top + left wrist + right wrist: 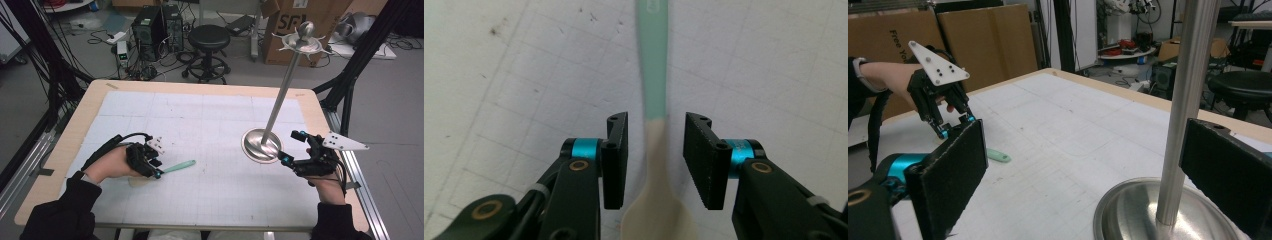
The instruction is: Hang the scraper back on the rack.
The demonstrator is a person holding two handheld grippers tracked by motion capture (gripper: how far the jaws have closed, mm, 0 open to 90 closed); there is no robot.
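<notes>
A spoon with a mint-green handle [180, 166] and a beige bowl [659, 220] lies flat on the white gridded mat [210, 125]. My left gripper [655, 160] is open and low over it, one jaw on each side of the neck where beige meets green, neither touching. A polished metal stand has a round base [252, 147], a tall pole [1183, 110] and a small spiked dish on top [304, 44]. My right gripper [291, 146] is open wide at the base's right rim, with the pole between its jaws and untouched.
The mat covers a wooden table [90, 95] whose right edge runs close to my right hand. Beyond the table stand a black stool [209, 37], computer cases [155, 25] and cardboard boxes [295, 20]. Black frame struts [360, 55] rise at the right.
</notes>
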